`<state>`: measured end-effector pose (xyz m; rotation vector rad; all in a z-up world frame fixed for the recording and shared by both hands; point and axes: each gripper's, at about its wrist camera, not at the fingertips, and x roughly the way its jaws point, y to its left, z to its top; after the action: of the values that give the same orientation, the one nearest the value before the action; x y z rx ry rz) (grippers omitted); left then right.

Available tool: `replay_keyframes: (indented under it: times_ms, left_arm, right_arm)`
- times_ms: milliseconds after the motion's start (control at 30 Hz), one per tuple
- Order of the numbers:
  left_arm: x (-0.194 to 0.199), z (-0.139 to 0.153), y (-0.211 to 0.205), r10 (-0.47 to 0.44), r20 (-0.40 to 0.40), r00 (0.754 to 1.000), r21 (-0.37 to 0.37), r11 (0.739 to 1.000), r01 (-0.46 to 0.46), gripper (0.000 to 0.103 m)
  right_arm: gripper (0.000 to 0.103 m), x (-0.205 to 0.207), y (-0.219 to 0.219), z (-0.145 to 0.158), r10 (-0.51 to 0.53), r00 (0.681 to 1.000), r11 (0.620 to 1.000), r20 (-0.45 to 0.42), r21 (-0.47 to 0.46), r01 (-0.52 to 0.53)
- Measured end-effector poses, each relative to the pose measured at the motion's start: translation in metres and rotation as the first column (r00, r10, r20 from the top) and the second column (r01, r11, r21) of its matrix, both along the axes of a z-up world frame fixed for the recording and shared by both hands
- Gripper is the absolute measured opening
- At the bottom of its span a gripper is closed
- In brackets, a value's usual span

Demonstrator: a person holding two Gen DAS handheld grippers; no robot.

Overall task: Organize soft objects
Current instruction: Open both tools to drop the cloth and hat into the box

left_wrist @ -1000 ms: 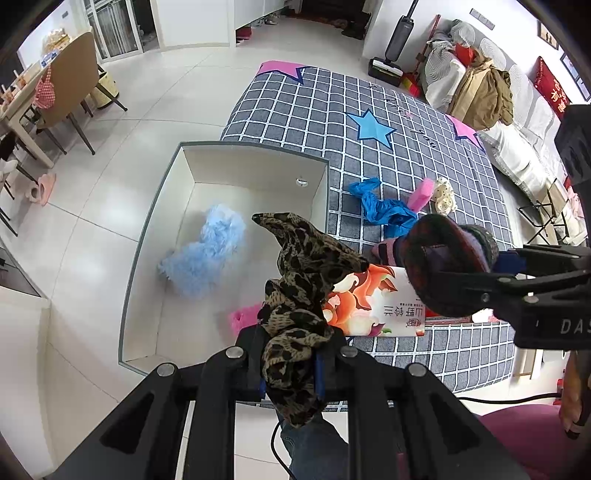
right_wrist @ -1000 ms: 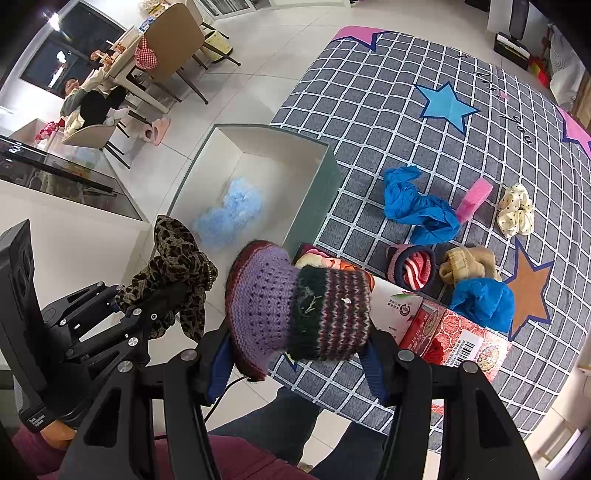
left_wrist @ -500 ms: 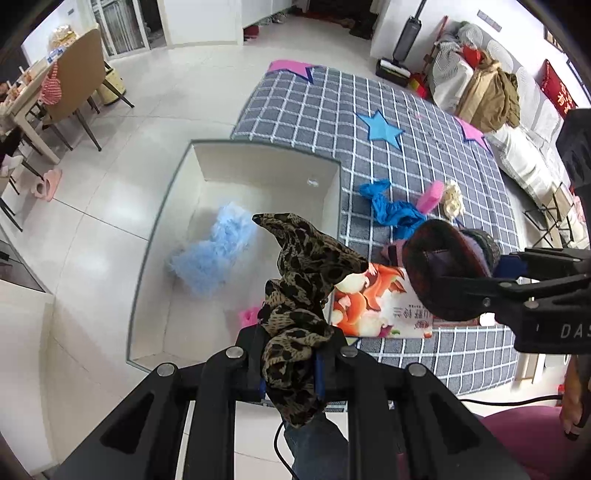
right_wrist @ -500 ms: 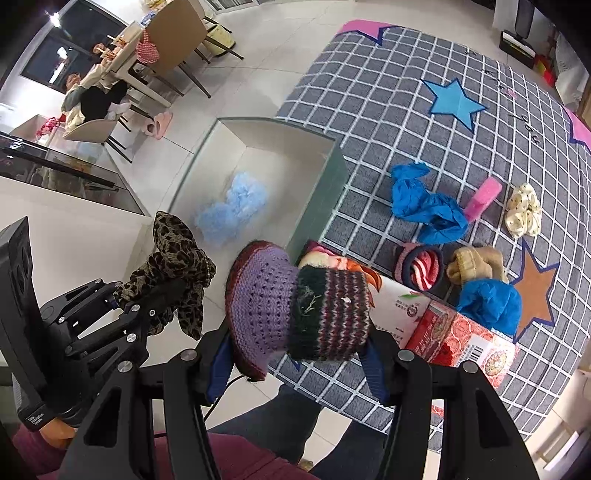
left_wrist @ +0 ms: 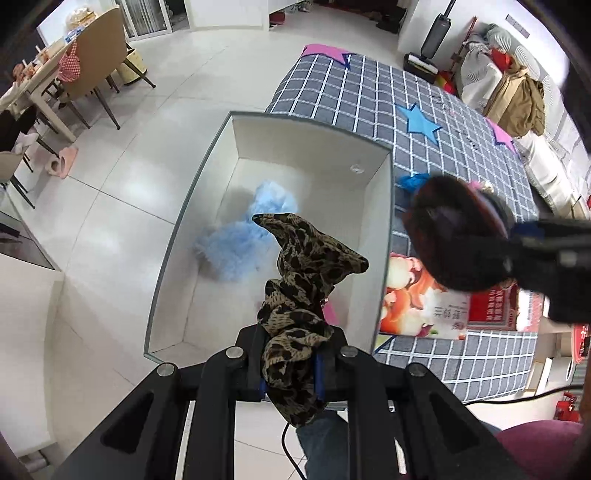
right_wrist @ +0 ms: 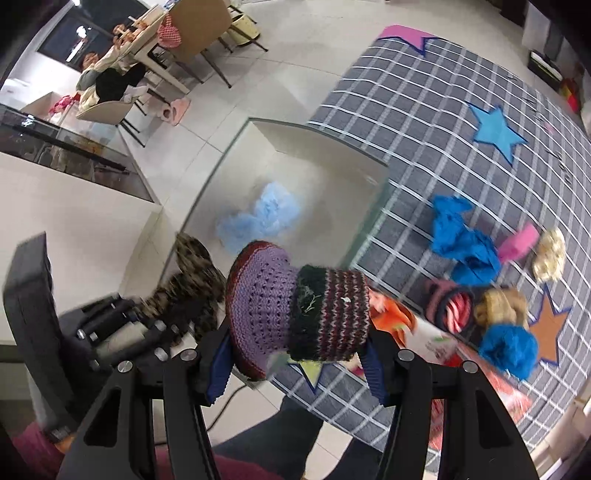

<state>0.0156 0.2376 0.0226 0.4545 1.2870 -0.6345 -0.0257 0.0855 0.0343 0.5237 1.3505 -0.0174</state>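
My left gripper (left_wrist: 290,373) pinches the leopard scarf (left_wrist: 303,295), my right gripper (right_wrist: 295,363) clamps the knitted hat (right_wrist: 295,310); releasing early risks missing the white box (left_wrist: 384,236).

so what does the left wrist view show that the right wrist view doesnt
Only the left wrist view: the upright vacuum against the far wall and the brown coat heaped on the sofa.

Only the right wrist view: the loose items on the rug, among them the blue cloth, pink block, cream scrunchie and tan plush.

Both: the white box holding the light blue fluffy piece, the left tool shut on the leopard scarf, and the right tool gripping the knitted hat.
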Motion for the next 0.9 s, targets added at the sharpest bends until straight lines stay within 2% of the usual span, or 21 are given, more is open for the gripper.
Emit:
replay_keyframes:
  times_ms: [100, 133, 200, 233, 267, 300, 367, 433, 533, 800, 900]
  left_arm:
    - [-0.001, -0.003, 0.003, 0.005, -0.004, 1.000, 0.007, 1.000, -0.005, 0.020]
    - [-0.003, -0.004, 0.004, 0.005, -0.005, 1.000, 0.008, 1.000, -0.005, 0.024]
    - [-0.003, -0.006, 0.005, 0.011, -0.001, 1.000, 0.016, 1.000, -0.011, 0.037]
    - [-0.004, -0.007, 0.005, 0.012, -0.001, 1.000, 0.025, 1.000, -0.012, 0.056]
    - [-0.004, -0.008, 0.005, 0.013, -0.001, 1.000, 0.029, 1.000, -0.013, 0.074]
    - [-0.005, -0.008, 0.007, 0.022, 0.000, 1.000, 0.016, 1.000, -0.022, 0.079]
    - [-0.001, -0.007, 0.010, 0.039, -0.014, 0.999, -0.016, 0.999, -0.039, 0.083]
    - [0.009, -0.006, 0.012, 0.056, -0.050, 0.997, -0.034, 0.998, -0.058, 0.088]
    - [0.024, 0.008, 0.015, 0.086, -0.060, 0.994, -0.081, 0.993, -0.091, 0.103]
    - [0.078, 0.086, 0.023, 0.189, 0.024, 0.982, -0.202, 0.962, -0.181, 0.103]
    - [0.099, 0.131, 0.029, 0.213, 0.109, 0.971, -0.267, 0.947, -0.177, 0.103]
  right_arm:
    - [0.060, 0.018, 0.009, -0.002, 0.032, 0.999, 0.999, -0.010, -0.004, -0.032]
    - [0.060, 0.023, 0.011, -0.003, 0.042, 0.999, 0.999, -0.014, -0.007, -0.042]
    - [0.063, 0.032, 0.014, -0.005, 0.056, 0.998, 0.998, -0.023, -0.007, -0.056]
    - [0.065, 0.034, 0.014, -0.006, 0.059, 0.998, 0.998, -0.027, 0.000, -0.059]
    - [0.072, 0.037, 0.015, -0.006, 0.061, 0.998, 0.998, -0.031, 0.008, -0.061]
    - [0.090, 0.039, 0.014, -0.006, 0.058, 0.998, 0.998, -0.031, 0.014, -0.058]
    - [0.103, 0.040, 0.010, -0.005, 0.036, 0.999, 0.999, -0.036, -0.005, -0.036]
    - [0.103, 0.038, 0.005, -0.002, 0.014, 1.000, 1.000, -0.024, 0.012, -0.013]
    - [0.103, 0.030, -0.005, -0.001, -0.022, 0.999, 0.999, -0.027, 0.030, 0.022]
    - [0.103, 0.004, -0.017, 0.000, -0.060, 0.997, 0.997, -0.041, 0.043, 0.062]
    - [0.103, -0.003, -0.020, 0.001, -0.075, 0.996, 0.996, -0.038, 0.041, 0.076]
